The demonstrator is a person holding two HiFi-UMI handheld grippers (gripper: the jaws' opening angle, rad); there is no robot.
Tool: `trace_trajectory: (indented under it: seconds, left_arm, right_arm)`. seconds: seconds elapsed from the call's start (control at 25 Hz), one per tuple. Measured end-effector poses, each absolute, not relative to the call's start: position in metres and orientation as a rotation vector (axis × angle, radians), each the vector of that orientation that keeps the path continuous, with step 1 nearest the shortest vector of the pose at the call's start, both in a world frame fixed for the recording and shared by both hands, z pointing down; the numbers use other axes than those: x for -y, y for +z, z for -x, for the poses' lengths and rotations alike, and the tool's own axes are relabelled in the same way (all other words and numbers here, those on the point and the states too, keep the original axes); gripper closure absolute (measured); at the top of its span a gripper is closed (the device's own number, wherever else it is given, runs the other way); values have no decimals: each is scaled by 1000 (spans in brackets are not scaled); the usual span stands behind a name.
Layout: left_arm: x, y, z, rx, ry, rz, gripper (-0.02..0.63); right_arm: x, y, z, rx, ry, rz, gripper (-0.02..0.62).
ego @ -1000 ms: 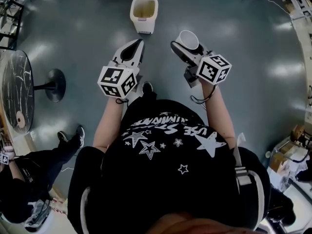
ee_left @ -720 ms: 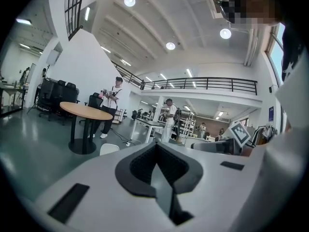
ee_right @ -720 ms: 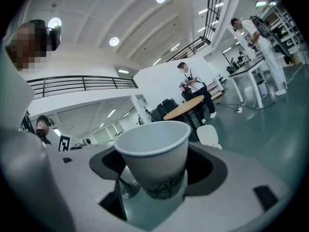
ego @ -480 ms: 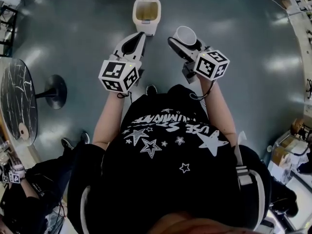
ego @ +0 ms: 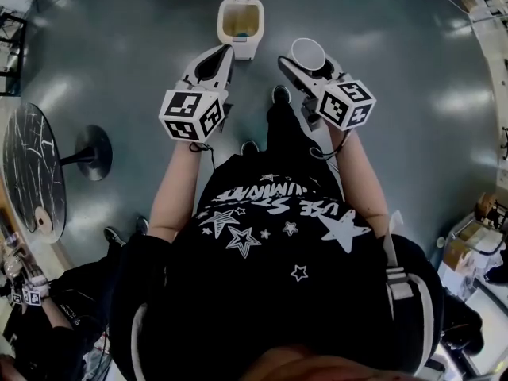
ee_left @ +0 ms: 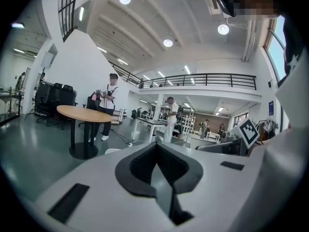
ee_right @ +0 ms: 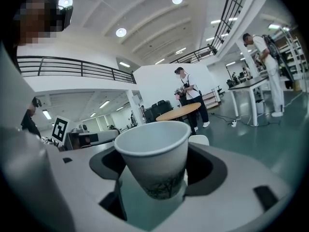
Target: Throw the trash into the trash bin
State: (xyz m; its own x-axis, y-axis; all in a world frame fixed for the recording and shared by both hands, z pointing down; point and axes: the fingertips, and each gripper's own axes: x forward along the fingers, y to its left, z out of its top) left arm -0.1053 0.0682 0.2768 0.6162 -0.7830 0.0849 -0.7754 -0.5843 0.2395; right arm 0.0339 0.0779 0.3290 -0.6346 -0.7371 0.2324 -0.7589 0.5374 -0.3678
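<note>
A white trash bin (ego: 239, 18) stands on the grey floor at the top of the head view, lid up and inside open. My right gripper (ego: 302, 63) is shut on a white paper cup (ego: 308, 54), held upright just right of and short of the bin. In the right gripper view the cup (ee_right: 153, 156) sits between the jaws, rim up, with a dark print near its base. My left gripper (ego: 213, 66) is level beside it, just short of the bin's left side. Its jaws (ee_left: 157, 151) meet with nothing between them.
A round dark table (ego: 32, 173) on a pedestal stands at the left, with another person (ego: 48, 324) near it at the lower left. My own foot (ego: 281, 94) is on the floor between the grippers. Boxes (ego: 468, 244) sit at the right edge.
Both grippers have moved forward toward the bin, the cup still in the right one. A foot has stepped forward between them, and the round table has slid back in view.
</note>
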Motion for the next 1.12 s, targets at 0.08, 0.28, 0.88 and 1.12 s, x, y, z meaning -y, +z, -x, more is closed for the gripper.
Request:
trace_trajectory:
  seconds: [0.08,0.28,0.88,1.12]
  left_arm:
    - [-57,278,106,1293,-36,-2581,595]
    - [-26,283,114,1339,-41,-2535,595]
    - [92,287,70,1392,52,-2499,595]
    - [129,292,58,1440,71,-2459,595]
  right_arm:
    - [-66,332,-33,2712,688,-1298,239]
    - [-30,337,-27,2721,714,-1241,239]
    - [97,346,-64,2757,779,-1131,239]
    - [139,353,-74,2761,806,-1066,239]
